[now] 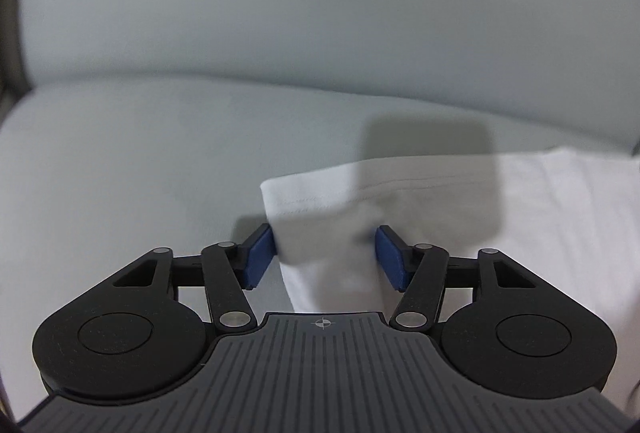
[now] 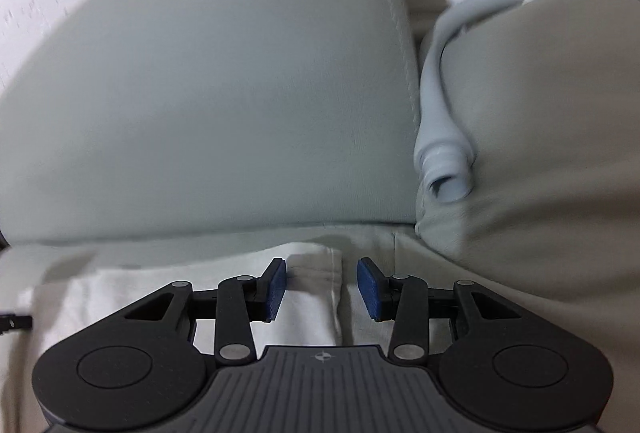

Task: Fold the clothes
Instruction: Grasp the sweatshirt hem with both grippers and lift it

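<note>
A white garment (image 1: 440, 209) lies spread flat on the seat of a pale grey-green sofa (image 1: 140, 161). In the left wrist view, the garment's stitched hem runs along its far edge toward the backrest, and one corner points toward the seat's left side. The left gripper (image 1: 324, 257) hangs low over that corner with its blue pads (image 1: 260, 257) spread wide, one just off the cloth's left edge, the other over the fabric; nothing is pinched between them.

In the right wrist view, the right gripper (image 2: 322, 289) is likewise released, its blue pads apart and straddling the garment's folded right edge near the back of the seat. A beige cushion (image 2: 540, 153) sits at the seat's right end, with a grey corrugated hose (image 2: 438, 105) wedged between it and the backrest (image 2: 220, 93).
</note>
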`<action>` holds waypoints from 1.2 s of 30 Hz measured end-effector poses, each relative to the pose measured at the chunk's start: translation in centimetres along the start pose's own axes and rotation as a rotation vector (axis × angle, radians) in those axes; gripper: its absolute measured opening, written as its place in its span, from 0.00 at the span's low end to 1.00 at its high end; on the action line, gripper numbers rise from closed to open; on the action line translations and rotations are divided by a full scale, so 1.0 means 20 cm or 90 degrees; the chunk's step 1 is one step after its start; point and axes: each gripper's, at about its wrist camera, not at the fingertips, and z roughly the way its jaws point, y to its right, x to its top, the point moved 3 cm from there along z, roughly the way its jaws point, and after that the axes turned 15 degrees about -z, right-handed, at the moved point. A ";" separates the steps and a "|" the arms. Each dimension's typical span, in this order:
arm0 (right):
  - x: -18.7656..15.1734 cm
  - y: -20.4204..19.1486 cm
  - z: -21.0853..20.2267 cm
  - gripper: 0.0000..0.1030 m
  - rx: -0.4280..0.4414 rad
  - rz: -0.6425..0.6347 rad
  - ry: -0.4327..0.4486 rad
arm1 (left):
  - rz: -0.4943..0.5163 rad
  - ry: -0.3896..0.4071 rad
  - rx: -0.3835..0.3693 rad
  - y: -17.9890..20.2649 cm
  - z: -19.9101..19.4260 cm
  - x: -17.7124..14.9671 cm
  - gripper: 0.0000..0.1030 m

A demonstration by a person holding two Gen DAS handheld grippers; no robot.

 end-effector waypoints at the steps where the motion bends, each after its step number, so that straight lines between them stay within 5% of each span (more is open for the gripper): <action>1: 0.00 0.00 0.01 0.39 0.000 -0.009 0.003 | 0.028 0.003 -0.003 0.01 0.01 -0.01 0.57; 3: 0.01 0.00 0.02 0.33 0.001 -0.019 0.001 | 0.056 0.003 -0.012 0.02 0.00 -0.01 0.49; 4: 0.03 0.01 0.02 0.24 -0.001 -0.024 -0.005 | 0.067 0.002 -0.019 0.02 0.00 0.00 0.35; 5: 0.05 0.01 0.01 0.07 0.001 -0.026 -0.009 | 0.078 0.001 -0.026 0.02 -0.01 0.00 0.09; 6: 0.06 0.02 0.00 0.04 0.003 -0.027 -0.014 | 0.089 0.000 -0.025 0.03 -0.02 0.01 0.04; 13: 0.20 -0.06 -0.26 0.04 -0.039 -0.124 0.016 | 0.160 0.058 0.019 0.12 -0.19 0.05 0.03; 20: 0.17 -0.15 -0.82 0.04 -0.074 -0.144 0.079 | 0.180 0.145 0.041 0.19 -0.67 -0.07 0.03; 28: -0.21 -0.26 -1.51 0.04 -0.093 -0.138 0.075 | 0.107 0.166 0.019 0.14 -1.25 -0.62 0.03; 33: -0.62 -0.31 -1.75 0.04 -0.082 -0.118 0.028 | 0.059 0.112 0.039 0.12 -1.39 -1.02 0.03; 36: -0.72 -0.33 -1.77 0.04 -0.080 -0.115 0.009 | 0.058 0.064 0.055 0.15 -1.40 -1.30 0.03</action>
